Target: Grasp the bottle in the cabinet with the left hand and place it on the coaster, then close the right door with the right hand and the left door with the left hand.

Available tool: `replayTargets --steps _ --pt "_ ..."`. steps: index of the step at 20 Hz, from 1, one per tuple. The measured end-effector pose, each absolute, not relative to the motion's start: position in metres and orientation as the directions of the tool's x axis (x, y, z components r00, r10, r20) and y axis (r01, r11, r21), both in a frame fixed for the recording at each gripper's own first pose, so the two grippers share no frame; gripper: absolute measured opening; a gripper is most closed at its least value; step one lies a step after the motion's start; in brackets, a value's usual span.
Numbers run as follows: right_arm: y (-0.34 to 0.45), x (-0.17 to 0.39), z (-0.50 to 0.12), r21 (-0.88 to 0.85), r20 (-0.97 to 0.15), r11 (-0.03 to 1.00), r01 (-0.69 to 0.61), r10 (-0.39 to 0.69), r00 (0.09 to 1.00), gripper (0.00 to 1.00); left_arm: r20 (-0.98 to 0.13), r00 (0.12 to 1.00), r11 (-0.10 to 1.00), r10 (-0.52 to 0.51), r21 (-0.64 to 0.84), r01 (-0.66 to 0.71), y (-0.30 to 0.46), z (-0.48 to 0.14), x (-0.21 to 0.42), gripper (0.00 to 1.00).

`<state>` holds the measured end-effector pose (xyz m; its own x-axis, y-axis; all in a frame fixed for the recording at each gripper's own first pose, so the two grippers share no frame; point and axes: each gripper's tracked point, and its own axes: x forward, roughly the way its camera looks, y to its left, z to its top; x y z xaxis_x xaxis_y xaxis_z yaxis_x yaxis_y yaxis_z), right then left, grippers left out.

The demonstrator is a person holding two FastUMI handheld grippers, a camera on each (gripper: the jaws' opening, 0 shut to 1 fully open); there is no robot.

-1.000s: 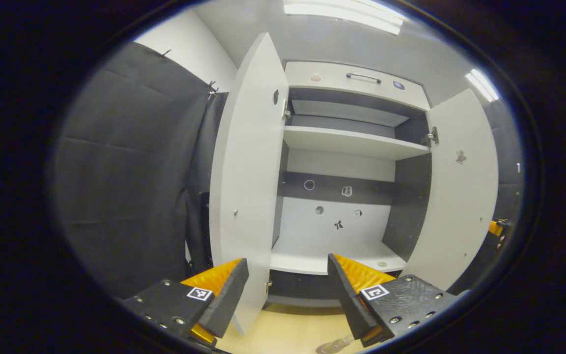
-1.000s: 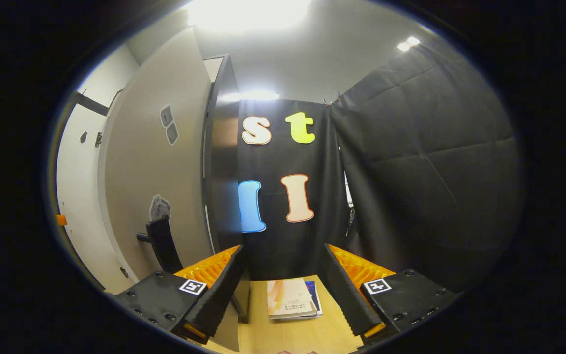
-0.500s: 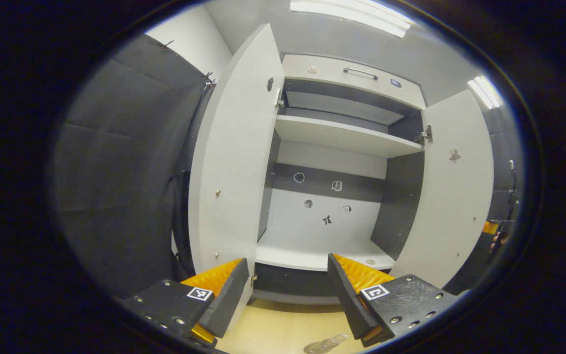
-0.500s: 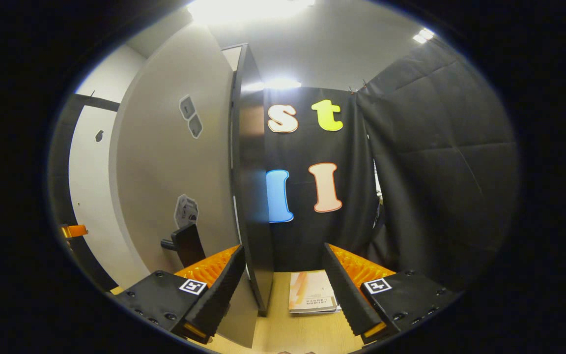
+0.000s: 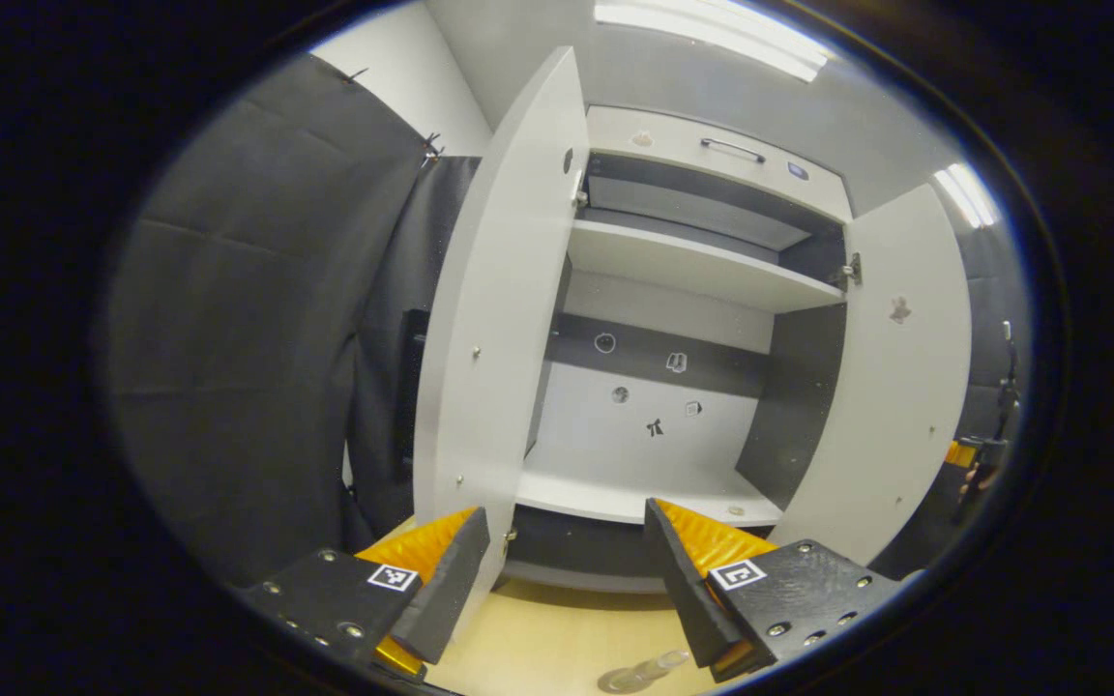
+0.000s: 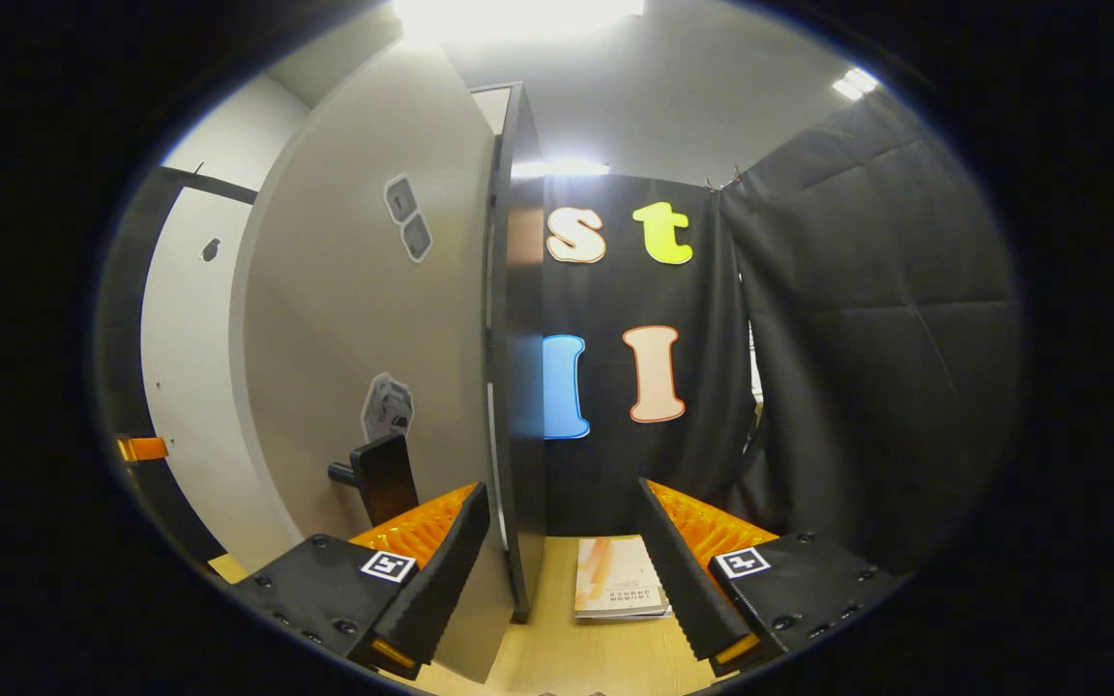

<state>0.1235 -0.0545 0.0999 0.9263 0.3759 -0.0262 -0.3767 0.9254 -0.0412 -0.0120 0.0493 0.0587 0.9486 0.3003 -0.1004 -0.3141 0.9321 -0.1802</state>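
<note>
Cabinet (image 5: 683, 271) stood open, its pale shelves bare. Left door (image 5: 494, 358) was swung out at 9 o'clock, right door (image 5: 891, 387) at 3 o'clock; its outer face with a dark handle (image 6: 378, 474) showed in the right gripper view. Clear bottle (image 5: 639, 672) lay at 6 o'clock on the wooden surface.

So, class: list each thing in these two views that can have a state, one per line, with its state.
left door: open
right door: open
cabinet: lower and upper shelves bare
bottle: out of the cabinet, on the wooden table
left gripper: open, holding nothing
right gripper: open, straddling the right door's edge
booklet: closed, flat
</note>
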Motion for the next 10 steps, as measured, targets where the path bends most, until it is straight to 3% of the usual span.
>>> replayTargets --steps 1,3,5,6,9,10 --pt "-0.047 0.121 0.100 -0.041 -0.027 0.921 -0.387 0.386 0.922 0.96 -0.100 0.946 0.930 0.307 -0.181 -0.321 0.053 0.058 -0.014 0.98" --pt "-0.030 0.116 0.099 -0.040 -0.026 0.911 -0.411 0.410 0.912 0.96 -0.094 0.945 0.925 0.312 -0.194 -0.325 0.057 0.058 -0.018 0.87" --pt "-0.015 0.112 0.099 -0.046 -0.024 0.904 -0.425 0.424 0.905 0.96 -0.086 0.944 0.922 0.318 -0.204 -0.329 0.062 0.055 -0.022 0.99" --pt "-0.008 0.111 0.098 -0.053 -0.022 0.901 -0.430 0.429 0.903 0.96 -0.085 0.942 0.920 0.324 -0.204 -0.335 0.065 0.054 -0.024 0.93" --pt "0.011 0.108 0.098 -0.065 -0.025 0.891 -0.449 0.448 0.894 0.96 -0.091 0.936 0.915 0.341 -0.196 -0.353 0.076 0.048 -0.034 0.93" --pt "0.018 0.107 0.098 -0.067 -0.025 0.887 -0.456 0.456 0.890 0.96 -0.093 0.933 0.913 0.347 -0.194 -0.359 0.078 0.046 -0.038 0.88"
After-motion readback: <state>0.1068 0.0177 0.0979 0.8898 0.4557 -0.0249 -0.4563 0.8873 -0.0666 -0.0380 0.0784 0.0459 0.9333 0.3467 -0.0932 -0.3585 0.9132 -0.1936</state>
